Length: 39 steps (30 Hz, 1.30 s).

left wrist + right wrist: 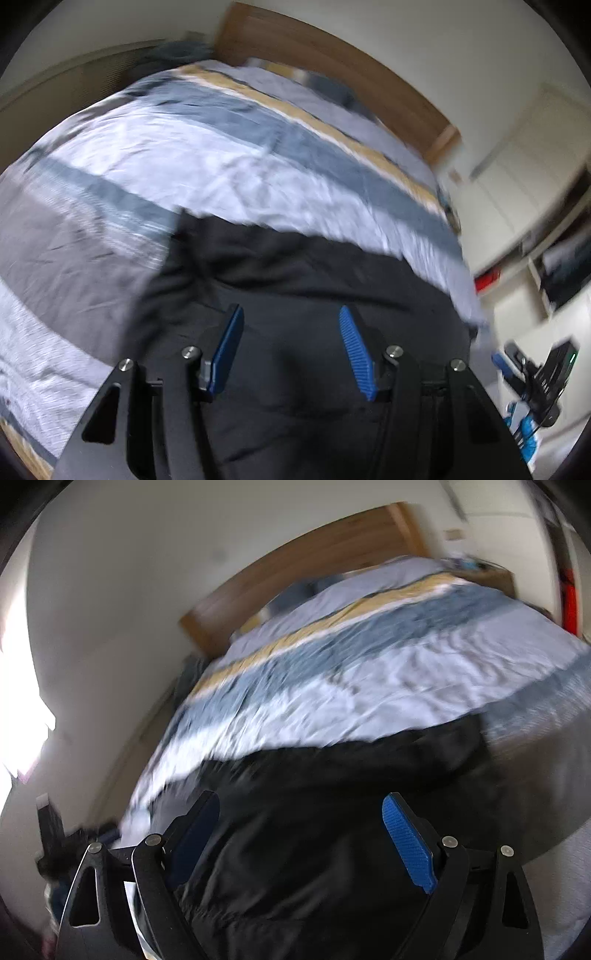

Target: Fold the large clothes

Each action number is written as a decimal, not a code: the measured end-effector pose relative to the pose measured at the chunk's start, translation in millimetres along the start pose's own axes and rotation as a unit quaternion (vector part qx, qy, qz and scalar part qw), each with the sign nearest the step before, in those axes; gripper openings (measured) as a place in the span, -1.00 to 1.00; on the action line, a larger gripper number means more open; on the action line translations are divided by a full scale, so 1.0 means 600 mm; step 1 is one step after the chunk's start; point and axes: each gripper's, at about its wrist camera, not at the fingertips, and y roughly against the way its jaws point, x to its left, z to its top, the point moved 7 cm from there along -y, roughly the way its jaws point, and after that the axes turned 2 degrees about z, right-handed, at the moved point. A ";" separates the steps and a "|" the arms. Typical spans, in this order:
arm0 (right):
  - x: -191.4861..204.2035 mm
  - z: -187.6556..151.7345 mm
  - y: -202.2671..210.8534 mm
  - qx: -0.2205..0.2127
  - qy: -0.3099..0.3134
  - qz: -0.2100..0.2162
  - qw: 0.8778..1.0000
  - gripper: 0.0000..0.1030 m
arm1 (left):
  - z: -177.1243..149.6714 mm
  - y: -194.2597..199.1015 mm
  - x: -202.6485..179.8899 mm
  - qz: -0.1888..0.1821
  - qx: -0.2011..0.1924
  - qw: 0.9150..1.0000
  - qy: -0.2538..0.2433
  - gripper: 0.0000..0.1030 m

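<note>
While both views are blurry, a big black piece of clothing (295, 295) can be seen lying on the bed (207, 155), at the end far from the wooden headboard (332, 62). It is wrinkled and spread out over the striped bed cover (369, 672), which has bands of white, blue-grey, yellow and grey. The far edge of the black clothing (351, 794) lies across the white band.

The left tongs (291, 345) are above the black clothing, on the side away from the headboard. Their two blue pads (229, 347) are spread wide apart, and nothing is between them. I cannot tell if the tips touch the cloth.

The right tongs (301, 845) are also over the black clothing, again on the side away from the headboard. Their blue pads (406, 845) are spread wide too, wider than the left ones, and they hold nothing. The cloth lies under the gap between them.

In the left view, the right tongs (532, 376) show up small past the foot corner of the bed, beside the black clothing. White cupboards (517, 166) stand along the wall past the side of the bed, and a red thing (487, 282) sits low by them. In the right view a bright window (18, 686) is off to the side of the bed
</note>
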 end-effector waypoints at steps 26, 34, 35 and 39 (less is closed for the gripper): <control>-0.026 0.011 -0.331 0.117 0.064 -0.041 0.990 0.78 | 0.053 -0.339 -0.063 0.107 0.100 0.984 -0.098 0.22; -0.182 0.014 -0.241 0.096 -0.007 -0.055 0.994 0.76 | 0.063 -0.292 0.130 0.187 0.108 0.976 -0.032 0.22; -0.201 0.012 -0.231 0.097 -0.011 -0.067 0.993 0.76 | 0.061 -0.284 0.159 0.200 0.111 0.973 -0.016 0.22; -0.272 0.004 -0.190 0.107 -0.022 -0.135 0.985 0.76 | 0.050 -0.249 0.230 0.222 0.112 0.968 0.032 0.22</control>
